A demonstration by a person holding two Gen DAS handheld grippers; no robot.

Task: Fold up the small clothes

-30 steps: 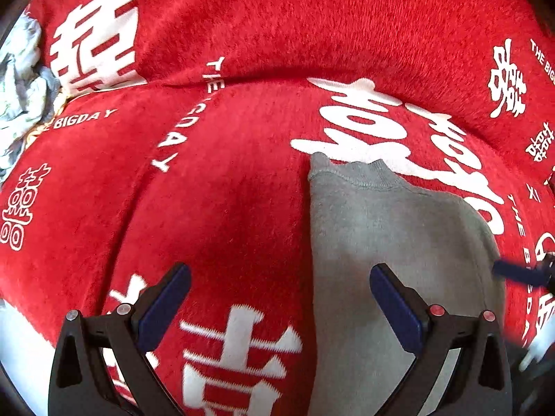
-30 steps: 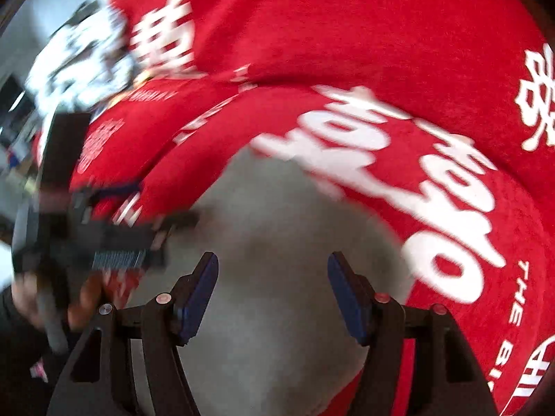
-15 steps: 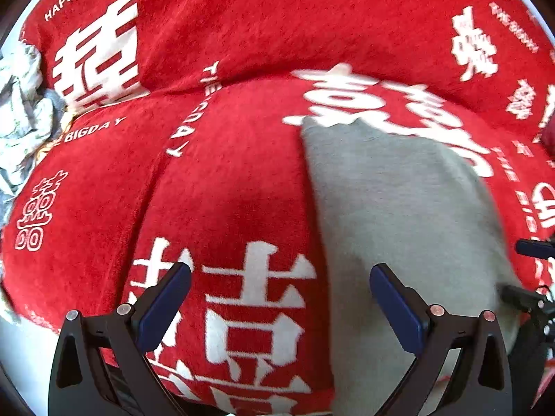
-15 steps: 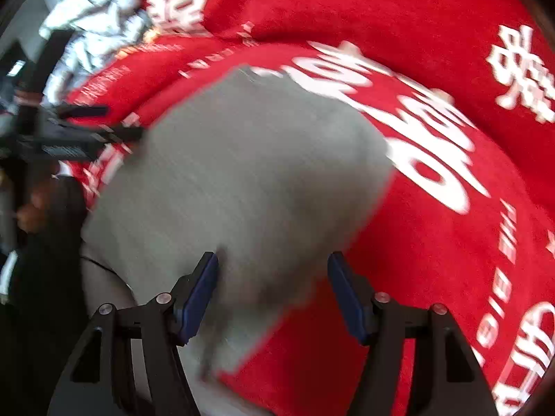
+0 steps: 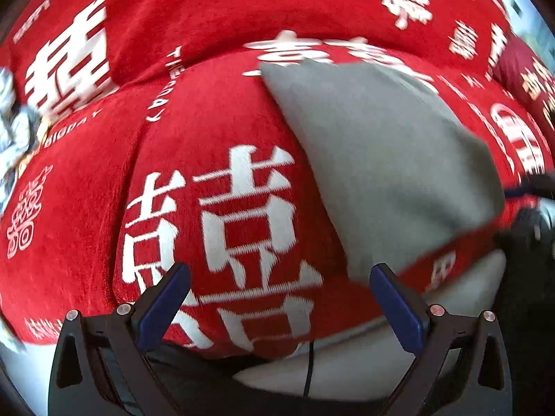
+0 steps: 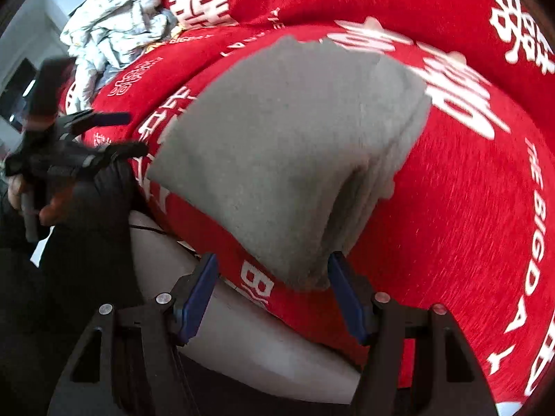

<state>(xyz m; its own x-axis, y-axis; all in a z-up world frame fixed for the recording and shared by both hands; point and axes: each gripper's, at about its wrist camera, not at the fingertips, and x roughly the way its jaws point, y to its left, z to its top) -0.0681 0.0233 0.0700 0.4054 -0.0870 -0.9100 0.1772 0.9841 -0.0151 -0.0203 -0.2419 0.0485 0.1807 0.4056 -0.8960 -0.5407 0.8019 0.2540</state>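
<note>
A grey garment (image 5: 381,156) lies folded in several layers on a red blanket (image 5: 194,111) printed with white characters. My left gripper (image 5: 277,294) stands open over the blanket's near edge, left of the garment, with nothing between its fingers. In the right wrist view the folded grey garment (image 6: 288,138) fills the middle. Its near corner reaches down between the blue pads of my right gripper (image 6: 274,291), which is open; the pads do not press on it. My left gripper (image 6: 125,131) shows blurred at the left, held by a hand.
A heap of white crumpled clothes (image 6: 114,24) lies at the far left on the blanket. Below the blanket's near edge runs a pale cushion front (image 6: 260,339) with a thin dark cable. The person's dark clothing (image 6: 86,242) fills the lower left.
Both grippers have drawn back towards the near edge of the blanket. The left one has rolled and shifted left, away from the garment. The garment lies still, both grippers open throughout.
</note>
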